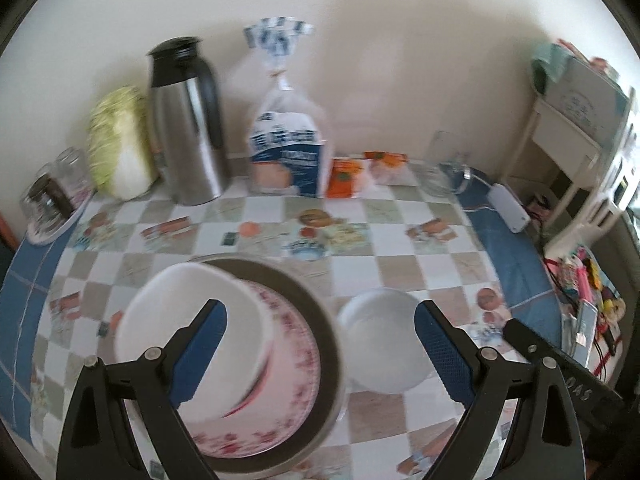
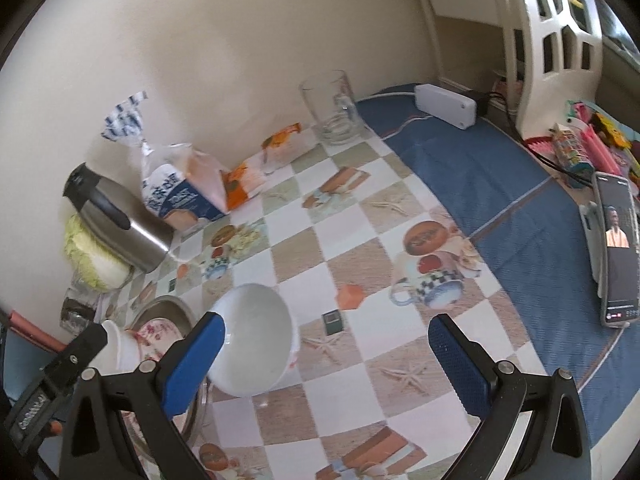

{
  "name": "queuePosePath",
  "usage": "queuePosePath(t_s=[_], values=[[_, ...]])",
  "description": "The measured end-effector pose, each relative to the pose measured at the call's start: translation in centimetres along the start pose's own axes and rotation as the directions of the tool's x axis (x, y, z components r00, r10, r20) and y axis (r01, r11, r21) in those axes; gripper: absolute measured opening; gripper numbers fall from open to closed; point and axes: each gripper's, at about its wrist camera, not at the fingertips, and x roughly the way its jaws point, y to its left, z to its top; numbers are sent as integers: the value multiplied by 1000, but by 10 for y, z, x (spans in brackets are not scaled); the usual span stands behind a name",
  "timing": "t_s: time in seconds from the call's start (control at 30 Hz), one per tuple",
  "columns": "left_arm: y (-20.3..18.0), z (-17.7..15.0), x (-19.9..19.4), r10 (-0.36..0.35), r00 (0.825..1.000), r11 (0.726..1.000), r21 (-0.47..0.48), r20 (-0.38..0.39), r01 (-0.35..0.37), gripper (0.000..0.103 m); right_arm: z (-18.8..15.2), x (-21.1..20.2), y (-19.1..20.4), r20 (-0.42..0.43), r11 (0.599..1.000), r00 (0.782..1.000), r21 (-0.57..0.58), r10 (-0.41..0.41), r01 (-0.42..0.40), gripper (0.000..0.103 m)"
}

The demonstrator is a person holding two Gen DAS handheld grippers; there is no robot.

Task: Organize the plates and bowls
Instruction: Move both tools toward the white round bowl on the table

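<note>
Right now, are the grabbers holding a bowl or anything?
No, nothing is held. The left gripper and the right gripper are both open, above the bowls but not touching them.

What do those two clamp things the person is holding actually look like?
Both look alike: the left gripper and the right gripper have black, angular plastic frames with silver pivot screws, and each finger carries a blue, dimpled rubbery pad. White lettering, too blurred to read, marks each body's side. No cables or sleeves show.
</note>
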Motion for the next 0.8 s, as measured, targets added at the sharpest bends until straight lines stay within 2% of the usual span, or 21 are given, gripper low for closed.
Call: queuePosePath(t_s=[0.2, 0.33, 0.43, 0.8], values=[[-25, 7, 17, -37, 999, 998, 52, -22, 38, 95, 1, 8, -11, -18, 1000, 1000, 18, -24, 24, 103], [-29, 9, 32, -65, 996, 997, 48, -54, 68, 95, 0, 18, -15, -40, 999, 998, 15, -51, 52, 103], [-31, 11, 42, -23, 998, 997, 75, -62, 27, 95, -2, 26, -16, -59, 998, 997, 11, -55, 56, 103], [-39, 15, 72, -27, 995, 994, 106, -95, 37, 95, -11, 63, -9, -138, 997, 988, -28, -75, 72, 103]])
